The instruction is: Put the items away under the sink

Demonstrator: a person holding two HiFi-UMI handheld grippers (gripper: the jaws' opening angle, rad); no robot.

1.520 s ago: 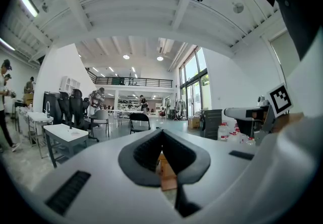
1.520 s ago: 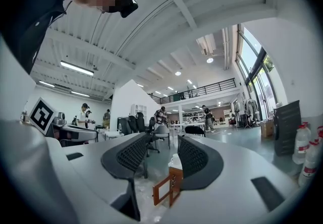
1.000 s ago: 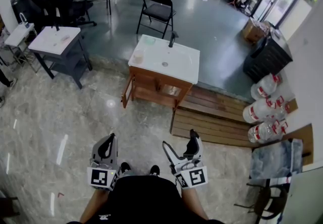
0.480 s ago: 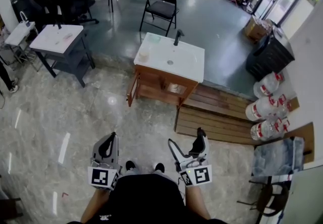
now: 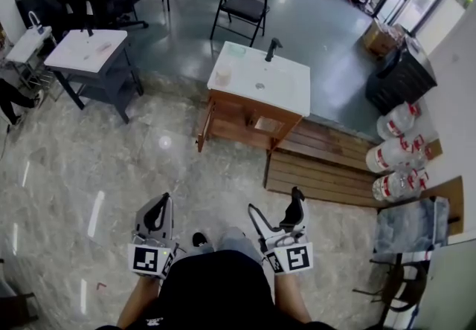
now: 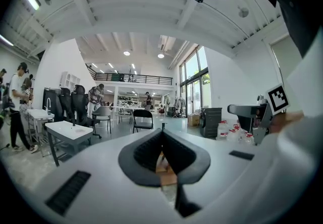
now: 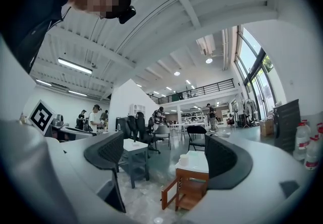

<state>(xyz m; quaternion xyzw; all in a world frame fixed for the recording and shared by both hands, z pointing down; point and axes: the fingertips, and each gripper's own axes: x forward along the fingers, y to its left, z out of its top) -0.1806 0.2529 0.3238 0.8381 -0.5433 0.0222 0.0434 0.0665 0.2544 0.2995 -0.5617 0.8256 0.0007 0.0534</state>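
Note:
The sink cabinet [image 5: 249,117] is wooden with a white top [image 5: 279,94] and a black faucet [image 5: 272,48], and it stands several steps ahead of me. Its left door [image 5: 202,130] hangs open. A pale cup [image 5: 222,77] and a greenish dish [image 5: 236,50] sit on the top. My left gripper [image 5: 161,206] is held low by my body, shut and with nothing in it. My right gripper [image 5: 275,206] is beside it; its jaws have just been opening and hold nothing. In the right gripper view the cabinet [image 7: 194,187] and cup [image 7: 184,159] show between the open jaws.
A grey table [image 5: 82,50] stands to the left and a black folding chair [image 5: 244,5] behind the sink. A wooden platform [image 5: 327,169] lies right of the cabinet, with large water bottles [image 5: 398,150] and a black bin [image 5: 401,76] beyond. People stand at the far left.
I have walked forward, so the sink cabinet sits a little nearer and further right in the head view. Both grippers keep their place by my body. The right jaws stand slightly wider.

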